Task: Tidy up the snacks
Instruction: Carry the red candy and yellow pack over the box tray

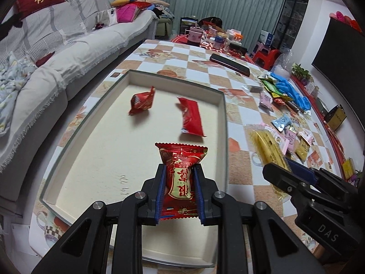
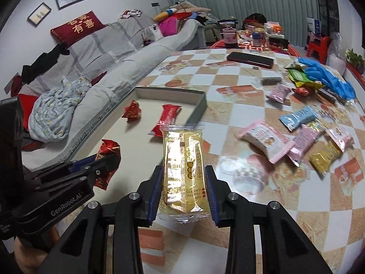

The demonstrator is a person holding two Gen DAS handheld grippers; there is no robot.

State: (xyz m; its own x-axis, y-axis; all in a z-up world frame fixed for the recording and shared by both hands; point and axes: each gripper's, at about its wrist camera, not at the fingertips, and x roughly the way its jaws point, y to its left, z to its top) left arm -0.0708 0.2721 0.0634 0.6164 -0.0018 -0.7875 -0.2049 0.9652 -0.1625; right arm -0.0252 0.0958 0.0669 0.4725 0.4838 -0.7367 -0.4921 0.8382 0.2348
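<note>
My left gripper is shut on a red snack packet and holds it above the near part of a shallow cream box. Two more red packets lie in the box. My right gripper is shut on a yellow snack packet, held above the table just right of the box. The left gripper with its red packet shows at the left of the right wrist view. The right gripper shows at the right of the left wrist view.
Several loose snack packets, pink, light blue and gold, lie on the checkered table to the right. Blue gloves and a dark phone lie farther back. A grey sofa runs along the left.
</note>
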